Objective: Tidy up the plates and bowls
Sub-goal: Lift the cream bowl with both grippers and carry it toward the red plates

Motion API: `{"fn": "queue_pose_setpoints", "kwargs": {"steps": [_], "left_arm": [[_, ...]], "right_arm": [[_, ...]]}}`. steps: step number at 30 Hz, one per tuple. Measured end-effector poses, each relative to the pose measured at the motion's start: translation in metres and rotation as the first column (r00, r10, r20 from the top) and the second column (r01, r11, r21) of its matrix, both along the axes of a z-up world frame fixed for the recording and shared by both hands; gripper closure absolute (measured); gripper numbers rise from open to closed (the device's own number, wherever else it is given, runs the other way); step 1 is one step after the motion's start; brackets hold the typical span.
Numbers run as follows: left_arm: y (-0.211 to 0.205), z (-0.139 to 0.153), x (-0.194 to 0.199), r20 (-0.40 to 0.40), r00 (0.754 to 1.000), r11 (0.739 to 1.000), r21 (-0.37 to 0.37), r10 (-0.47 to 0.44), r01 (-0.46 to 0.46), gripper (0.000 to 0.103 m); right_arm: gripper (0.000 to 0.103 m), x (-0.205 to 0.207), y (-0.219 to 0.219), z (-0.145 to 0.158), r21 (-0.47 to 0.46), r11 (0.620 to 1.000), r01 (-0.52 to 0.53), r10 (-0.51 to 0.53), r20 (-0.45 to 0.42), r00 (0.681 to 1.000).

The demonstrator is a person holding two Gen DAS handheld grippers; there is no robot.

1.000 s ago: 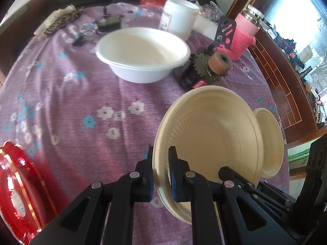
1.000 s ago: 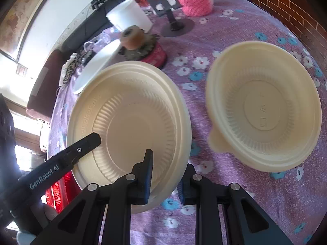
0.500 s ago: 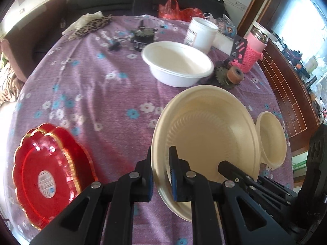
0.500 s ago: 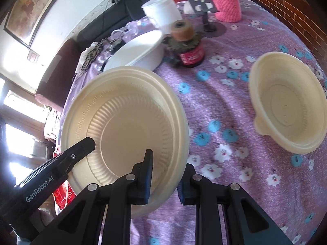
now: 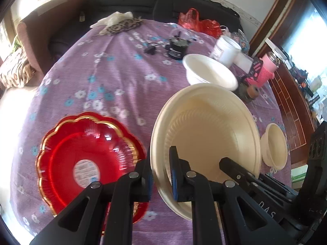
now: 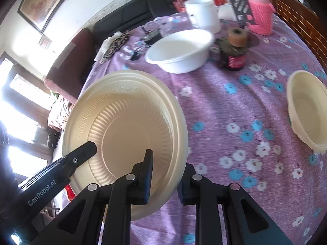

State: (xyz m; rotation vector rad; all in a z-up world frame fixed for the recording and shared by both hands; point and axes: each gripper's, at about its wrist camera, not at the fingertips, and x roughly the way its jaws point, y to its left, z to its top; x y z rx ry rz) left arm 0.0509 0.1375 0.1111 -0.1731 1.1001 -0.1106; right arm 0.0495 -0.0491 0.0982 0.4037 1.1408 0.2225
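Note:
A large cream plate (image 5: 206, 122) is held in the air over the purple flowered table, gripped on both sides. My left gripper (image 5: 161, 175) is shut on its left rim. My right gripper (image 6: 165, 175) is shut on its right rim (image 6: 179, 134). A red scalloped plate with a gold edge (image 5: 81, 157) lies on the table at the lower left of the left wrist view. A small cream bowl (image 6: 306, 110) sits at the right; it also shows in the left wrist view (image 5: 274, 145). A white bowl (image 6: 179, 51) sits further back.
A white tub (image 6: 202, 14), a pink knitted bottle (image 6: 259, 10), a dark jar with a tape roll on it (image 6: 235, 51) and small clutter (image 5: 175, 45) stand at the table's far side. A dark sofa (image 5: 143, 4) lies beyond the table.
Both grippers have lifted and pulled back with the cream plate. The table's objects look smaller and the red plate has come fully into the left wrist view.

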Motion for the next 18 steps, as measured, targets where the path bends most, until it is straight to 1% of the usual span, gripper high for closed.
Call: {"fn": "queue_pose_setpoints", "kwargs": {"steps": [9, 18], "left_arm": [[0.051, 0.001, -0.008, -0.011, 0.998, 0.998, -0.015, 0.061, -0.061, 0.089], [0.094, -0.001, -0.021, -0.025, 0.993, 0.993, -0.025, 0.114, -0.114, 0.089]], "right_arm": [[0.081, 0.005, 0.052, 0.007, -0.013, 0.997, -0.074, 0.074, 0.016, 0.997], [0.081, 0.004, 0.092, 0.007, -0.028, 0.99, -0.135, 0.136, 0.015, 0.991]]}}
